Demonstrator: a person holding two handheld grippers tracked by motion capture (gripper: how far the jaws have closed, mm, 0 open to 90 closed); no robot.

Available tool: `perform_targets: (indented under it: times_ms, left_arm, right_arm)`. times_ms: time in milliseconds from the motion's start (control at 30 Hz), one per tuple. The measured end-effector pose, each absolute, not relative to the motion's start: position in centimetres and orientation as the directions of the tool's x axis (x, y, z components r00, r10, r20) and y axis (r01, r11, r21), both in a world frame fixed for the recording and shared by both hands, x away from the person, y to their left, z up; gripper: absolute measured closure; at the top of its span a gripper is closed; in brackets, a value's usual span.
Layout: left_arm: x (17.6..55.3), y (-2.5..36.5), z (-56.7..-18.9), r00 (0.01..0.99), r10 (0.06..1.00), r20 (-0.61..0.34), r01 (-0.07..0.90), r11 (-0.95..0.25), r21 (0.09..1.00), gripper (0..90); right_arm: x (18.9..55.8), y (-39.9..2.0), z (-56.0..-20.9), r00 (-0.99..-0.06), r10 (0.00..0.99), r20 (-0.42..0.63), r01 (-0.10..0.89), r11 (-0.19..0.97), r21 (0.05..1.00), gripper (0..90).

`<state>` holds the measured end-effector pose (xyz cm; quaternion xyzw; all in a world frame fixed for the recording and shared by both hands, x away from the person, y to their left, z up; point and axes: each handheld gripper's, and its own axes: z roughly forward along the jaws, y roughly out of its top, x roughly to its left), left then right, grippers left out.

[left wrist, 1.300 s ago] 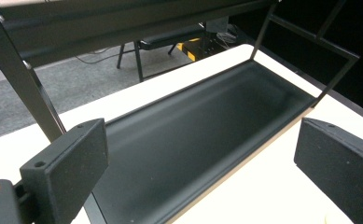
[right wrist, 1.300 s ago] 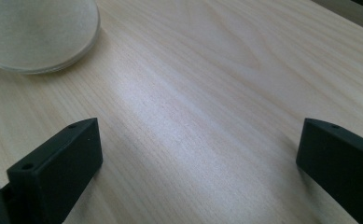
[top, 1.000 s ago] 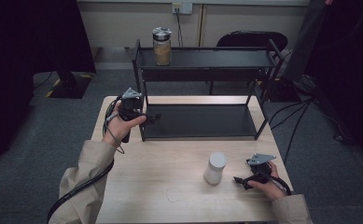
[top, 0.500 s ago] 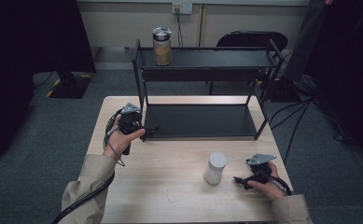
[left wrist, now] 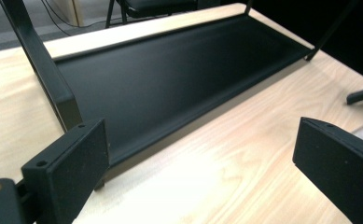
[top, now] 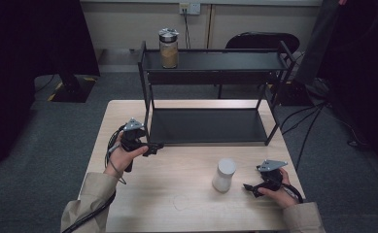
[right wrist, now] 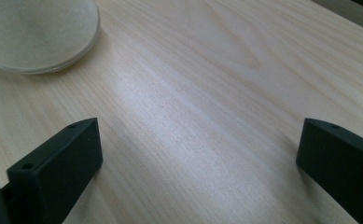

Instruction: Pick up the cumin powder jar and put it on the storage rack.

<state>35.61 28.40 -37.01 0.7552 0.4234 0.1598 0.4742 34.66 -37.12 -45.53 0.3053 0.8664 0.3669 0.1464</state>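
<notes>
A white cylindrical container [top: 224, 174] stands on the wooden table [top: 177, 194], front right of centre. My right gripper [top: 249, 187] rests just to its right, open, pointing at it; the right gripper view shows the container's base [right wrist: 34, 32] ahead of the empty gap [right wrist: 198, 163]. My left gripper [top: 155, 147] is open, held at the front left corner of a black two-level rack [top: 206, 126]. Its wide-apart jaws frame the rack's lower tray [left wrist: 170, 79] with nothing between them [left wrist: 202, 158]. A glass jar [top: 168, 47] with brown contents and a metal lid stands on the top shelf, at its left.
The rack's left front post [left wrist: 44, 70] rises close to my left gripper. A faint ring mark [top: 180, 202] shows on the table near the front edge. A black chair [top: 259, 41] stands behind the rack, and cables [top: 308, 126] trail on the floor at right.
My left gripper has moved back toward the person and slightly right, from beside the rack's left post to its front left corner. The right gripper and the container have not moved.
</notes>
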Motion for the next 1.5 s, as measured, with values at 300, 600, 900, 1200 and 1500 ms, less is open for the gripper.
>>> perform_targets:
  times_ms: [300,600,900,1200,1500]
  left_arm:
    - [34.0,29.0,-39.1,0.609,0.778,-0.151,0.482,-0.213,0.850,2.2]
    - [32.7,29.2,-40.6,0.603,0.784,-0.146,0.492,-0.222,0.842,2.2]
    - [31.7,29.1,-42.4,0.605,0.787,-0.117,0.508,-0.269,0.818,2.3]
    - [31.1,29.3,-43.5,0.601,0.791,-0.115,0.530,-0.286,0.798,2.5]
    - [31.0,28.9,-44.2,0.611,0.785,-0.099,0.549,-0.330,0.768,2.6]
  right_arm:
    - [34.7,-37.1,-45.5,-0.771,0.636,-0.030,0.421,0.544,0.725,0.0]
    - [34.6,-37.1,-45.5,-0.770,0.637,-0.030,0.422,0.544,0.725,0.0]
    - [34.6,-37.1,-45.5,-0.769,0.638,-0.030,0.423,0.544,0.725,0.0]
    - [34.6,-37.1,-45.5,-0.769,0.638,-0.030,0.423,0.544,0.725,0.0]
    - [34.6,-37.1,-45.5,-0.769,0.638,-0.030,0.423,0.544,0.725,0.0]
